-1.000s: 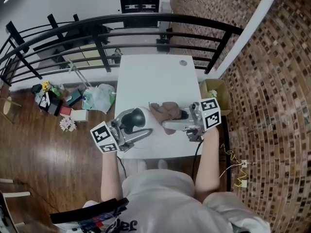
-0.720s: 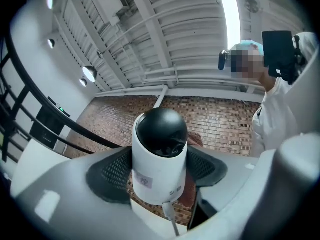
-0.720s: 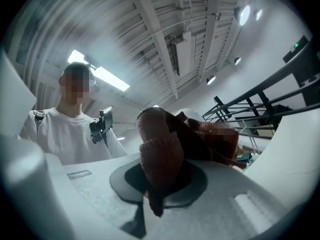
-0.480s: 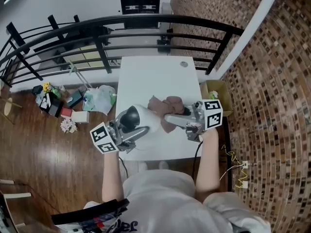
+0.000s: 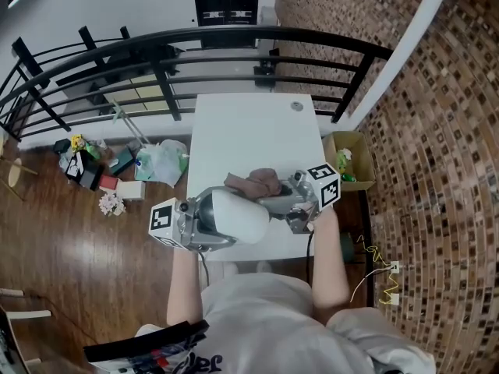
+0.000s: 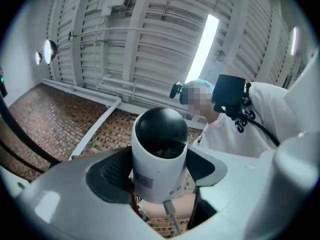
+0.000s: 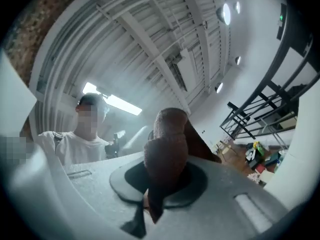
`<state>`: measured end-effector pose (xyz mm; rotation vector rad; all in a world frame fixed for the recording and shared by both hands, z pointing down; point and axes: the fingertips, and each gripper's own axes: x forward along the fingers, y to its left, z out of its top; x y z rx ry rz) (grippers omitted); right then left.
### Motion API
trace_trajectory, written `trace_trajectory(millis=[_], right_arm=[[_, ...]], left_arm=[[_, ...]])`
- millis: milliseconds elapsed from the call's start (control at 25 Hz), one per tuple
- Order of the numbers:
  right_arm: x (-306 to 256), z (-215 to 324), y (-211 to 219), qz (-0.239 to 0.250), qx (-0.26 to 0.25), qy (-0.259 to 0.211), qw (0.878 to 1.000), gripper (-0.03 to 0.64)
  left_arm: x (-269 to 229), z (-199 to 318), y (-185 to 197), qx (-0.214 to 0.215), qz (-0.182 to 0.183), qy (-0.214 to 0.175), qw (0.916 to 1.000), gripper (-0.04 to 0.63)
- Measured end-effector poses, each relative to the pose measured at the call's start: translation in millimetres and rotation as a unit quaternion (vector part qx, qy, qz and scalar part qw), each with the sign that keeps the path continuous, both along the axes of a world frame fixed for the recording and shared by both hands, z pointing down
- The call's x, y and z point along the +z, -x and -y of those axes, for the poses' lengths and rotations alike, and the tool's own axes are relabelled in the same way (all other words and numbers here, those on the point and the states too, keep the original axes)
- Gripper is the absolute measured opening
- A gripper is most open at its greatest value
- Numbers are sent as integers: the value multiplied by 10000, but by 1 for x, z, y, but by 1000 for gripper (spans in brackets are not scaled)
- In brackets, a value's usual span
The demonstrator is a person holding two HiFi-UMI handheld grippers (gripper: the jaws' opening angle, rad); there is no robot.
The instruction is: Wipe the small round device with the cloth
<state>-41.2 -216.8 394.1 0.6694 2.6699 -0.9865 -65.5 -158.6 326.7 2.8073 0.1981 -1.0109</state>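
The small round device (image 5: 231,215) is white with a black domed face (image 6: 161,133) and is lifted off the white table (image 5: 249,123), close under the head camera. My left gripper (image 5: 209,223) is shut on its white body (image 6: 159,173), one pad on each side, and points upward. A thin cable (image 6: 171,215) hangs from the device's base. The brown cloth (image 5: 253,182) is bunched and raised just right of the device. My right gripper (image 5: 273,201) is shut on it, and the cloth (image 7: 167,151) stands up between its jaws. Whether cloth and device touch is not visible.
A black railing (image 5: 195,41) runs behind the table's far edge. A small round fitting (image 5: 296,106) sits at the table's far right corner. A cardboard box (image 5: 347,158) stands right of the table by the brick wall. Bags and clutter (image 5: 148,160) lie on the wooden floor at left.
The left gripper has lifted the device off the table toward the head camera and tilted it upward. The right gripper with the cloth has tipped up and drawn closer to the device.
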Motion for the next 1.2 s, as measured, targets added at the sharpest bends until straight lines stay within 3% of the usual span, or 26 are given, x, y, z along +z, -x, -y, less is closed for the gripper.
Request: trace_trajectory(millis=[160, 480, 560, 640, 720, 800, 880, 1000, 1200], right_arm=[[7, -5, 4, -238, -114, -110, 9996, 26], [-20, 11, -25, 62, 487, -467, 9977, 26], [-30, 4, -28, 30, 496, -833, 9953, 26], [-37, -5, -26, -135, 425, -1152, 9923, 26], [-31, -15, -17, -600, 308, -1443, 9872, 26], [-16, -23, -3, -1215, 226, -1712, 9775, 26], [-11, -25, 4, -1451, 285, -1769, 9730, 26], [-13, -24, 5, -1495, 389, -1708, 9731, 26], [6, -34, 13, -2062, 249, -1854, 9605, 26]], left_arm=[[-2, 7, 3, -99, -68, 64, 9999, 362], [23, 28, 10, -691, 524, 424, 9953, 362], [32, 47, 13, -1106, 659, 742, 9889, 362], [40, 72, 17, -1608, 673, 1204, 9773, 362], [46, 95, 20, -1976, 558, 1695, 9639, 360], [49, 108, 21, -2092, 381, 2159, 9530, 360], [48, 114, 20, -2073, 233, 2478, 9461, 360], [44, 119, 22, -2147, 107, 2696, 9387, 360], [42, 122, 19, -2321, 164, 2765, 9324, 360]])
